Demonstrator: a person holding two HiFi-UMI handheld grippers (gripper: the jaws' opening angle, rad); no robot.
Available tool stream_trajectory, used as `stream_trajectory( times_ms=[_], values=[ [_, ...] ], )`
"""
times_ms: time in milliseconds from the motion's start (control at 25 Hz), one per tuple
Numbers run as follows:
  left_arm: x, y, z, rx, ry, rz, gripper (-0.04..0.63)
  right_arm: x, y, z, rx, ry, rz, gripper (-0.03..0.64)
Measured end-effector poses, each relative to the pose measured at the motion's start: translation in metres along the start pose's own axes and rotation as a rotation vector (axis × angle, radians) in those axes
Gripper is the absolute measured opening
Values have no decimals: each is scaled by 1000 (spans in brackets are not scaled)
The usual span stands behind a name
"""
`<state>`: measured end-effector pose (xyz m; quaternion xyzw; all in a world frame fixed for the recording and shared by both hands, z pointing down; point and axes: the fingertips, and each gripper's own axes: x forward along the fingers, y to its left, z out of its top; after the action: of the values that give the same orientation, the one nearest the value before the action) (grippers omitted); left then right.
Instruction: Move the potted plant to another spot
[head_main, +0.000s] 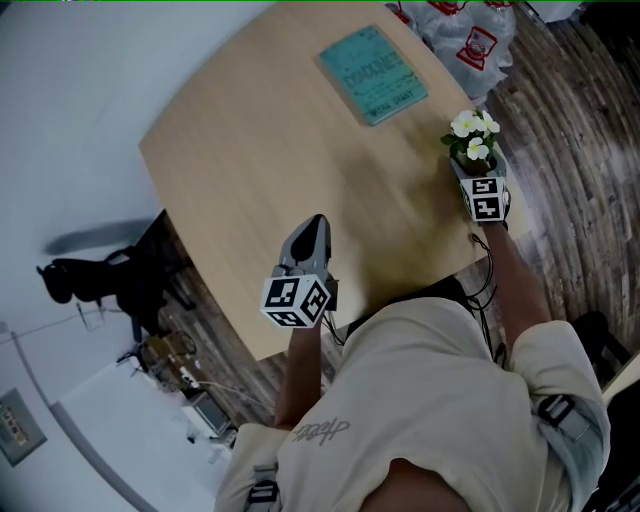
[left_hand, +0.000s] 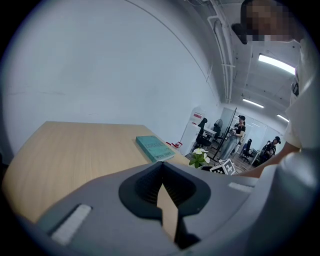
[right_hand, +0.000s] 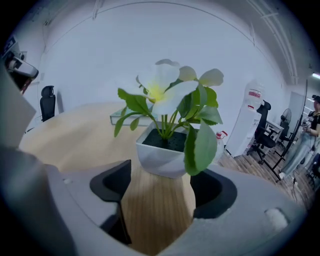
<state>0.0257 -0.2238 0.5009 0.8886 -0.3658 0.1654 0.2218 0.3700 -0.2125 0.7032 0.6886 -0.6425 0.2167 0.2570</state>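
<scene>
Wooden counter (head_main: 250, 150) by a white wall (left_hand: 100, 65); potted plant (head_main: 474, 140) at its right edge. Right claw (right_hand: 162, 172) gapes, pot at its tips, ungripped; left claw (left_hand: 161, 167) closed.

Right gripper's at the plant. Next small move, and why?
Probably ease the right gripper forward a little, then close. Its jaws stand open, and the potted plant sits just ahead of them, not yet between the pads.
</scene>
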Motion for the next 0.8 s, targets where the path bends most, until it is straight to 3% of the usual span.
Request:
stream_trajectory(
  times_ms=[400,600,800],
  values=[
    [-16,12,-3,-21,-40,-10,18,-35,15,-28,72,47,-43,371],
    [-29,15,-3,-16,-67,0,18,-59,41,-18,43,10,11,368],
    [-47,25,-3,-19,-102,29,18,-82,76,10,3,-60,89,321]
  ],
)
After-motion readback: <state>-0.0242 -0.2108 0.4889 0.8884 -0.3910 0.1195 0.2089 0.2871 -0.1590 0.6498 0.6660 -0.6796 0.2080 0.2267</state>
